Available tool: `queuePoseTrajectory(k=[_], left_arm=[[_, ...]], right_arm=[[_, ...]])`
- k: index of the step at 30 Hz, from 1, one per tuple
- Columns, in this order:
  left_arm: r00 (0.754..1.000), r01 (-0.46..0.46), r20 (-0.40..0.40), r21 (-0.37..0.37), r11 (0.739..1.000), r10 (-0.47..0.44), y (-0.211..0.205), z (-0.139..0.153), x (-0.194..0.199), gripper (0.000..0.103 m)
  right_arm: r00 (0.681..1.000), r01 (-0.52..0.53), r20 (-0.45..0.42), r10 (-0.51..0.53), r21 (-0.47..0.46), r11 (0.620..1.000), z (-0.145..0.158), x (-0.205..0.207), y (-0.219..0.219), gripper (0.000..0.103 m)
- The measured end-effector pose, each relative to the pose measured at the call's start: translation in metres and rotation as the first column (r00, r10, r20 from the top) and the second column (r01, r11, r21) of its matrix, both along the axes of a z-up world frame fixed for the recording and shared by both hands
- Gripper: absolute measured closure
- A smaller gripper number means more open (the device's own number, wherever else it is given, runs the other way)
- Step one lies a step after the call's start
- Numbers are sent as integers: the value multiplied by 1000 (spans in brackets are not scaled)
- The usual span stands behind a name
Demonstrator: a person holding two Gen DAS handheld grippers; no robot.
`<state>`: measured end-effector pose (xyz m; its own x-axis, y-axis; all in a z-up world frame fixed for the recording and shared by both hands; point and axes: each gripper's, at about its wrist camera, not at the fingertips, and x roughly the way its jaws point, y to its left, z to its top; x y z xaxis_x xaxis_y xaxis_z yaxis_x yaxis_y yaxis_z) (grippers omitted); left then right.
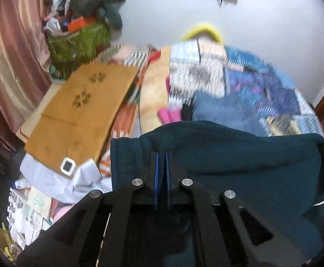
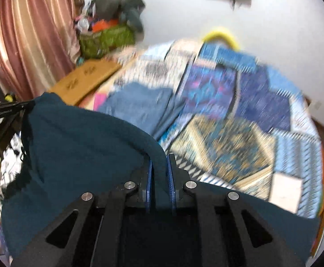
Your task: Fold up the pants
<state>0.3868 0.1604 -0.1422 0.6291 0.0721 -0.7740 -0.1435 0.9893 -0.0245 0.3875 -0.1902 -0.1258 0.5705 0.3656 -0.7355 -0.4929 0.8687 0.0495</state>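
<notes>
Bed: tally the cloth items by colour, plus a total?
Dark teal pants, held by left gripper and right gripper: 1
Folded grey-blue garment: 1
Pink cloth: 1
Patchwork blue quilt: 1
Total: 4

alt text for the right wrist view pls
The right gripper is shut on the edge of dark teal pants held above a patchwork quilt. Folded blue jeans lie on the quilt beyond.
</notes>
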Motion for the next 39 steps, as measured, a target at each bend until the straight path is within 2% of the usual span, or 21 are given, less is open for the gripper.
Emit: queuePoseTrajectory(k=[3, 7, 13, 22, 23, 25, 27, 29, 31, 34, 36, 38, 39], left_arm=[[999, 16, 38, 20, 1000, -17, -7, 18, -11, 98], [999, 30, 39, 15, 999, -30, -12, 21, -31, 98], [999, 34, -2, -26, 999, -34, -10, 3, -73, 98], [997, 25, -73, -34, 999, -27, -15, -20, -135, 96], [996, 29, -78, -41, 999, -32, -16, -21, -140, 93], [996, 31, -85, -63, 998, -36, -17, -23, -151, 79], [995, 27, -94, -84, 996, -34, -19, -27, -159, 44], [996, 13, -92, -88, 996, -21, -19, -32, -166, 32], [993, -14, -116, -77, 997, 5, -18, -40, -168, 27], [980, -89, -189, -130, 987, 64, -6, -59, -166, 16], [962, -167, -247, -207, 964, 114, 6, -75, -165, 13], [948, -211, -292, -287, 934, 125, 13, -89, -164, 13], [939, -243, -318, -341, 908, 131, 18, -98, -162, 13]], right_arm=[[999, 0, 52, 0, -7, 1000, 19, -12, -2, 92], [999, -20, 43, 20, -3, 1000, 22, -34, -9, 92], [997, -62, 40, 63, -18, 998, 15, -89, -11, 92], [995, -93, 27, 93, -25, 995, -6, -154, -15, 93], [996, -91, 23, 91, -23, 996, -8, -160, -15, 93], [996, -89, 10, 89, -22, 996, -15, -172, -17, 93], [996, -88, -3, 88, -19, 996, -22, -182, -17, 93], [997, -81, -10, 81, -21, 996, -30, -190, -18, 93], [997, -75, -19, 75, -28, 997, -40, -195, -19, 93], [998, -58, -20, 58, -27, 998, -50, -203, -20, 93], [999, -50, -12, 49, -23, 998, -54, -207, -20, 93], [999, -41, -6, 41, -21, 999, -57, -210, -20, 93], [999, -35, -5, 35, -17, 999, -58, -210, -20, 93]])
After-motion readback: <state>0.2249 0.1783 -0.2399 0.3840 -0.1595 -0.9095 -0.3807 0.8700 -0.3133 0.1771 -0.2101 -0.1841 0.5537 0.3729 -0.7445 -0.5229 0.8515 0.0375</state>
